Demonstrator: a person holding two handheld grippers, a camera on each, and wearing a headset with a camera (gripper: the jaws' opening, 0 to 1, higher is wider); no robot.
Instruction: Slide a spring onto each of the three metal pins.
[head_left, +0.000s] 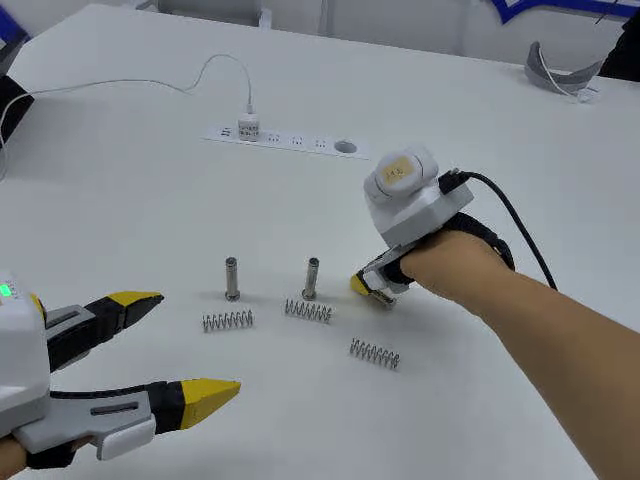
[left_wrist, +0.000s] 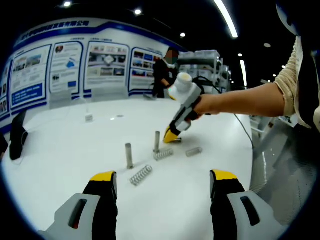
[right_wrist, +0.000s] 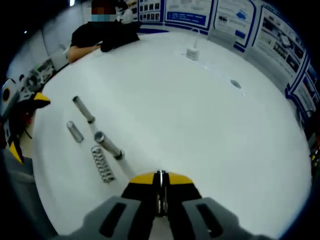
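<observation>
Nearest the headset, your left gripper (head_left: 175, 345) hangs low over the table (head_left: 120, 180) with its jaws spread wide and nothing between them. It is idle, set back so the work is in plain sight.

Just beyond its tips three springs lie on their sides: the left spring (head_left: 228, 320), the middle spring (head_left: 308, 311) and the right spring (head_left: 375, 353). None is on a pin yet. Directly behind the first two stand the left pin (head_left: 232, 278) and the right pin (head_left: 311, 277), both upright and bare. Each has a spring laid at its foot, probably to keep every pickup short.

Your right gripper (head_left: 368, 287) is tipped down to the table just beside the right pin, jaws clenched on a thin metal piece that appears to be the third pin (right_wrist: 160, 195). Whether its foot touches the table cannot be told. The likely purpose is to stand it in a row with the others. All three springs are yet to be fitted. A power strip (head_left: 290, 140) lies well behind the work.
</observation>
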